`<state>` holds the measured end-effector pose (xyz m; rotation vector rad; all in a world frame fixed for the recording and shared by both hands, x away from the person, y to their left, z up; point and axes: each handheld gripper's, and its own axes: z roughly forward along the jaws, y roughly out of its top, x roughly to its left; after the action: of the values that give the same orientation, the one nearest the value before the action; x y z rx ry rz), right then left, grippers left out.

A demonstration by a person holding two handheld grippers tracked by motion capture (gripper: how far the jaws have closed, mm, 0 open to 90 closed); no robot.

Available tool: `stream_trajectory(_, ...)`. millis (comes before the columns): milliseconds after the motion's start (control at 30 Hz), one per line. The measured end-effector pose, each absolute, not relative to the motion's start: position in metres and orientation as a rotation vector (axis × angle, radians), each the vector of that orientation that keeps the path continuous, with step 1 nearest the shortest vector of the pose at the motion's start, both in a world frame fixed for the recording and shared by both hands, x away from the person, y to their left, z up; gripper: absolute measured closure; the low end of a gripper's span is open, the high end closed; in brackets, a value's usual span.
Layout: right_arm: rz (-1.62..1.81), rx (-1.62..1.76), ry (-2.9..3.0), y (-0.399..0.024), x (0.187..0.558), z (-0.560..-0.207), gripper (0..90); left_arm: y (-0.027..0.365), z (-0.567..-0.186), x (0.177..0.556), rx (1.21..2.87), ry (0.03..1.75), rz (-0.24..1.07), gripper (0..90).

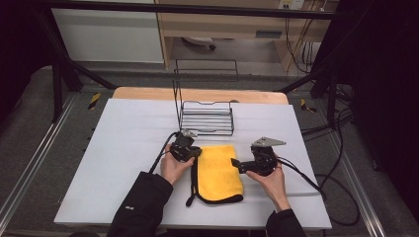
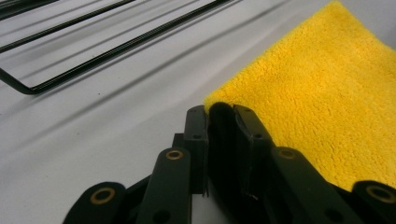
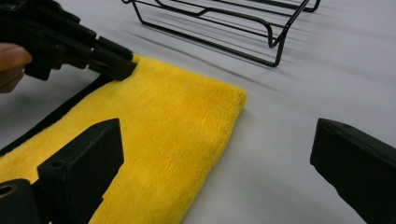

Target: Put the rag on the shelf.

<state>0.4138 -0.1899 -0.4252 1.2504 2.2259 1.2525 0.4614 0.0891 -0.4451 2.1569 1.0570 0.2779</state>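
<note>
A folded yellow cloth [image 1: 220, 173] with black edging lies on the white table top [image 1: 128, 148], also in the left gripper view [image 2: 327, 93] and the right gripper view [image 3: 163, 121]. My left gripper [image 1: 198, 152] sits at the cloth's far left corner. Its jaws [image 2: 219, 114] stand close together with the black edge pinched between them; the right gripper view shows that gripper [image 3: 114, 63] on the same corner. My right gripper [image 1: 236, 165] rests by the cloth's right edge, jaws wide open [image 3: 217, 135], one over the cloth and one over bare table, nothing gripped.
A black wire rack [image 1: 206, 118] stands just beyond the cloth, close to both grippers [image 2: 93, 46] [image 3: 210, 28]. Cables trail from each gripper across the table. A black loop [image 1: 190, 200] hangs off the cloth's near left corner. Wide white table lies left and right.
</note>
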Motion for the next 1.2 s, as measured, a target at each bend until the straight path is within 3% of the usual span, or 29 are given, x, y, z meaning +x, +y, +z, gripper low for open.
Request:
stream_trajectory(467, 1.256, 1.323, 2.233, -0.180, 0.451, -0.445, 26.0, 0.091, -0.447, 0.461, 2.150, 1.037, 0.276, 75.8)
stream_trajectory(633, 1.261, 1.319, 2.231, -0.180, 0.453, -0.446, 45.1, 0.091, -0.447, 0.462, 2.149, 1.036, 0.269, 75.8)
stream_trajectory(800, 1.255, 1.327, 2.269, -0.178, 0.456, -0.451, 57.7, 0.091, -0.447, 0.462, 2.142, 1.038, 0.263, 75.8)
stream_trajectory(1033, 1.246, 1.393, 2.326, -0.176, 0.461, -0.457, 66.0, 0.092, -0.447, 0.463, 2.150, 1.028, 0.264, 75.7)
stream_trajectory(1200, 1.269, 1.428, 2.346, -0.175, 0.460, -0.457, 78.0, 0.092, -0.447, 0.463, 2.155, 1.017, 0.271, 75.7)
